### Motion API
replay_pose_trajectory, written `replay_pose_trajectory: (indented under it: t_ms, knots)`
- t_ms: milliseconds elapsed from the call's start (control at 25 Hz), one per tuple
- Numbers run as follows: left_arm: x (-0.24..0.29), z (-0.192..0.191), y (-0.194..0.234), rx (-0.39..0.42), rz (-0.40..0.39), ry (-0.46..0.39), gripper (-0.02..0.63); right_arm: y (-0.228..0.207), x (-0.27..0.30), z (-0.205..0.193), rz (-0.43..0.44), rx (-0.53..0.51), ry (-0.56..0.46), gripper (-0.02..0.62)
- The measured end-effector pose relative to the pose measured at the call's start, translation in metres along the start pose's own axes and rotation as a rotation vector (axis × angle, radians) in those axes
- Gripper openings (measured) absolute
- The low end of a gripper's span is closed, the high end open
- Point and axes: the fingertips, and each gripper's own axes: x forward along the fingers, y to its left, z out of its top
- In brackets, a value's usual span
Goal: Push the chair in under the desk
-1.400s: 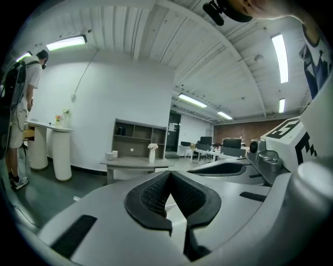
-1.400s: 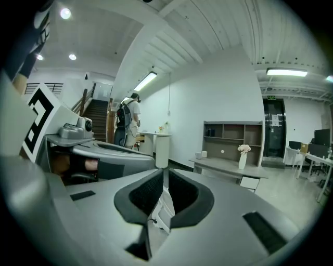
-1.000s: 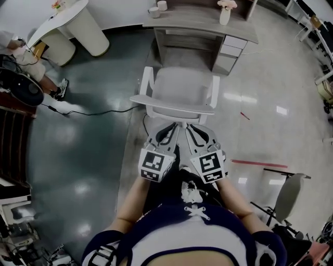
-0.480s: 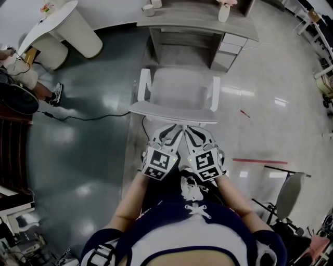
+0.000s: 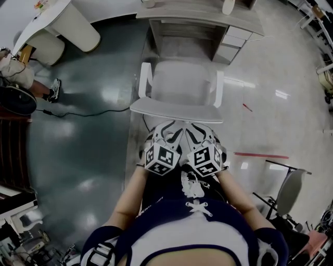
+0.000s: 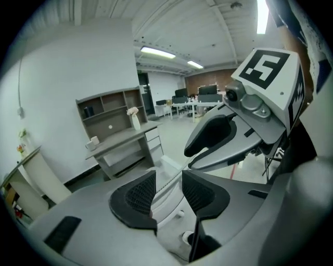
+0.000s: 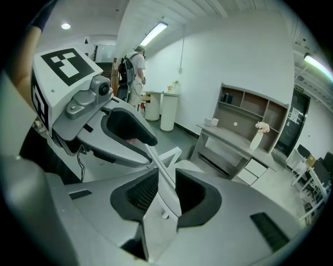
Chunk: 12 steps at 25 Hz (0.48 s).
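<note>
1. The left hand-held gripper point(image 5: 168, 126) points at 12 o'clock. Its jaws are spreading, and in the left gripper view point(image 6: 168, 179) the top edge of the chair's backrest point(image 6: 165, 193) runs between the two dark pads with a gap on each side.
2. The right hand-held gripper point(image 5: 195, 127) sits just beside it at 3 o'clock, its marker cube almost touching the left one. Its jaws are also opening. In the right gripper view point(image 7: 166, 179) the thin white backrest edge passes between the pads, close to the left pad, with a dark gap at the right pad, so it is not pinched.
3. The chair point(image 5: 179, 85) is white, with an armrest on each side, and stands at 12 o'clock from both grippers with its backrest nearest the person.
4. Its seat lies in front of the open kneehole of the grey surface point(image 5: 203, 15), which is further out at 12 o'clock. The seat is not under it.
5. Drawers point(image 5: 229, 44) sit under the surface at 1 o'clock from the chair.
6. A vase point(image 7: 258, 136) with flowers and a cup point(image 6: 94, 141) stand on the surface.
7. A black cable point(image 5: 88, 111) lies on the floor at 9 o'clock from the chair.
8. A round white table point(image 5: 52, 21) is at 10 o'clock.
9. A red strip point(image 5: 260, 155) marks the floor at 3 o'clock from the grippers.
</note>
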Motion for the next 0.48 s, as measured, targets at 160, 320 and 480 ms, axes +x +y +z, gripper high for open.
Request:
replay_pose_trajectory:
  t_ms: [160,320,480]
  knots:
    - [0.008,-0.015,0.004,0.108,0.003,0.070,0.170,0.002,0.010,-0.006,-0.005,-0.034,0.039,0.078]
    - [0.016,-0.030,0.014,0.295,0.042,0.154,0.186,0.003,0.026,-0.014,-0.005,-0.077,0.095,0.106]
    - [0.023,-0.038,0.019,0.387,0.045,0.192,0.187,0.004,0.040,-0.024,-0.011,-0.135,0.150,0.121]
